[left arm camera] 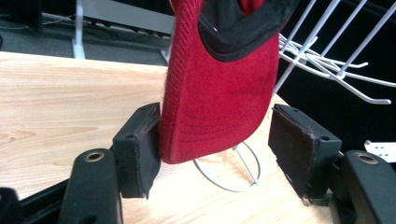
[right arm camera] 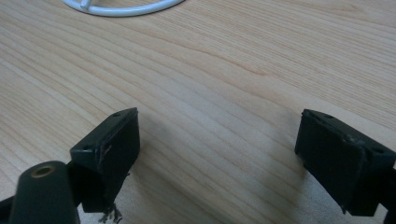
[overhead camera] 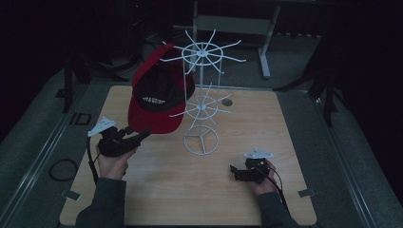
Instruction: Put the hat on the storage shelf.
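On the left side of the table [overhead camera: 157,190], the left gripper [overhead camera: 142,135] reaches up to the red cap [overhead camera: 159,102]. The cap hangs on the left side of the white wire rack [overhead camera: 202,95], on one of its top arms. Its brim points down toward the table. In the left gripper view, the brim of the cap [left arm camera: 219,93] sits between the two black jaws. The jaws are spread apart. One jaw touches the brim edge and the other stands clear of it, so the cap is not pinched.

I think the step in hand is getting hold of the brim. Next the jaws need to squeeze together on the brim. Then the cap must be lifted up and off the wire arm, gently, so the light rack does not tip.

In the middle stands the round foot of the rack [overhead camera: 201,140], near the cap.

On the right, near the person, the right gripper [overhead camera: 235,172] rests low over the wood. Its jaws are wide apart and hold nothing. It could steady the rack foot.
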Motion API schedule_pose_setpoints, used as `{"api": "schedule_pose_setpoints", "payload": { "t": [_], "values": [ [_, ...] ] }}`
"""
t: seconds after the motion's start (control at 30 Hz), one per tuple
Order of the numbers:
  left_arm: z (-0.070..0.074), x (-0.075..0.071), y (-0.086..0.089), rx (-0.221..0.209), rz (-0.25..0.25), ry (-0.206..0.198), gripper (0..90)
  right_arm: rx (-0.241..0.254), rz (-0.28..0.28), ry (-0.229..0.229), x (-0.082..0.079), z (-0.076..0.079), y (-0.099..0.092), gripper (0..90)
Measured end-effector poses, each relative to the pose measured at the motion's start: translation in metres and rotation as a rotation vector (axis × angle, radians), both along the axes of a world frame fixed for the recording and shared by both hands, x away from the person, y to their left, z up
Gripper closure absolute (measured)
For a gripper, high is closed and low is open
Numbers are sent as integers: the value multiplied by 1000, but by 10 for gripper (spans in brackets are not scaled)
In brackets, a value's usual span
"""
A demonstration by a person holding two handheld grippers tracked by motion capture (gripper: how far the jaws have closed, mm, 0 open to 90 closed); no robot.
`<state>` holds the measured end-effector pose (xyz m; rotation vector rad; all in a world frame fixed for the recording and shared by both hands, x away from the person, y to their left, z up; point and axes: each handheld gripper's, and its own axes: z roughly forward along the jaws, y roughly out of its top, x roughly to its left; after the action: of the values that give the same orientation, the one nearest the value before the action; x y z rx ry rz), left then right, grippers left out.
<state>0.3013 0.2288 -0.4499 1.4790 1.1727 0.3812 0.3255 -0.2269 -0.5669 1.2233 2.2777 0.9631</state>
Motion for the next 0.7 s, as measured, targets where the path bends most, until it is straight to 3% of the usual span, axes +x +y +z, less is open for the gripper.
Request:
{"api": "schedule_pose_setpoints", "payload": {
  "t": [0.23, 0.7],
  "values": [
    [-1, -2, 5, 3, 34, -3, 307, 1, -1, 0, 0, 0, 0, 137],
    [-2, -5, 14, -9, 64, -8, 301, 0, 1, -2, 0, 0, 0, 137]
  ]
}}
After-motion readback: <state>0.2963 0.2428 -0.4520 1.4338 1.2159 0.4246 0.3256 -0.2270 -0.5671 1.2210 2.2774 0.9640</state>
